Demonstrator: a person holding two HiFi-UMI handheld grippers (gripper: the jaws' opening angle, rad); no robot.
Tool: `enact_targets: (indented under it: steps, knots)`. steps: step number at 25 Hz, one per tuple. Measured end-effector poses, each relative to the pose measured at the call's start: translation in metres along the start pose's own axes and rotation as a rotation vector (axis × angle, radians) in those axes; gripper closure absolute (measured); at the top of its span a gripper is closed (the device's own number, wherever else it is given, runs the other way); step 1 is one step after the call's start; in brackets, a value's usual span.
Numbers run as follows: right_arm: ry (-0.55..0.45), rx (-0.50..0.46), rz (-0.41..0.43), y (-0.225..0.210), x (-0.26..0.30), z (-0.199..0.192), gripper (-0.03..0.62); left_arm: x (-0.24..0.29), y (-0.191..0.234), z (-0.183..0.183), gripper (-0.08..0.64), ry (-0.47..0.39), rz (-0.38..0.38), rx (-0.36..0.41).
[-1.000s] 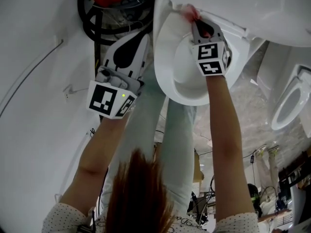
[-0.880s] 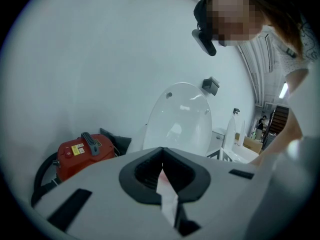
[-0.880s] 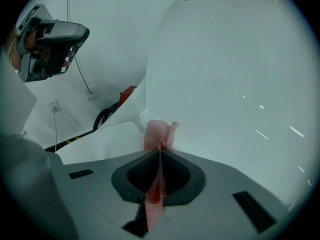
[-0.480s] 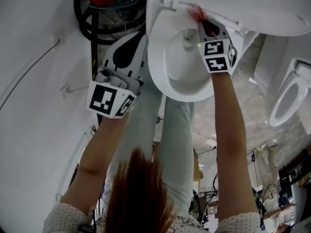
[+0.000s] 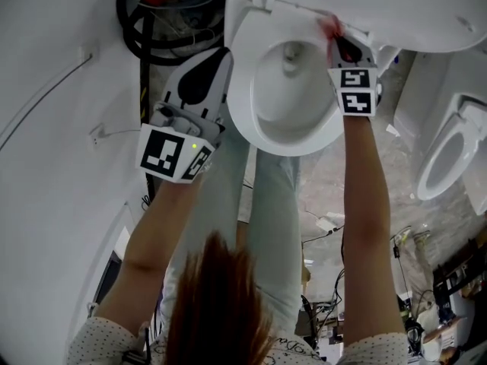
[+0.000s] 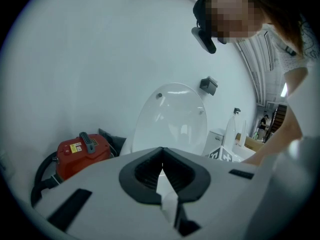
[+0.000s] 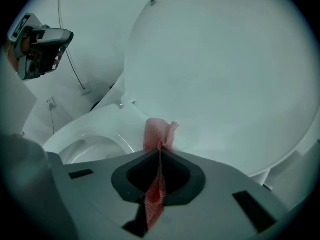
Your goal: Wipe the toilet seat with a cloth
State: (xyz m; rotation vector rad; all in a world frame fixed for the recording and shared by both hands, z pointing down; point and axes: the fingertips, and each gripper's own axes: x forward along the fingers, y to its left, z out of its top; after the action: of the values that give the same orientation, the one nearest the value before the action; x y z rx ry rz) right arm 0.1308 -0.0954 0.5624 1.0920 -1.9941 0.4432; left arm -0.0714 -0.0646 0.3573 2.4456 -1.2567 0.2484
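Pinching a pink cloth (image 7: pixel 158 133) tight between its closed jaws, the right claw (image 5: pixel 335 34) holds it at the rear right of the seat (image 5: pixel 245 106), where the seat meets the raised lid (image 7: pixel 225 74). The left claw (image 6: pixel 162 153) hangs beside the toilet's left side, clear of the seat, with its jaws together and nothing between them. A red machine (image 6: pixel 80 151) sits by the wall ahead of it.
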Motion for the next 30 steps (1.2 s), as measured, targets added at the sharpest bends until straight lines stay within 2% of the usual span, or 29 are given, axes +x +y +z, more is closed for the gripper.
enact_targets:
  steps: [9,14,19,30]
  knots:
    - [-0.013,0.059,0.001,-0.027,-0.018,-0.026,0.568,-0.004,-0.024,-0.007,0.557,-0.003,0.014,0.001]
    - [-0.025,0.009,0.014,-0.035,-0.023,-0.035,0.568,-0.006,-0.037,-0.01,0.557,-0.005,0.027,0.002]
    - [-0.04,0.007,0.043,-0.041,-0.028,-0.045,0.568,-0.007,-0.046,-0.014,0.555,-0.003,0.044,-0.001]
    - [-0.069,-0.292,0.239,-0.027,-0.039,-0.056,0.568,-0.009,-0.072,-0.02,0.557,-0.005,0.06,0.007]
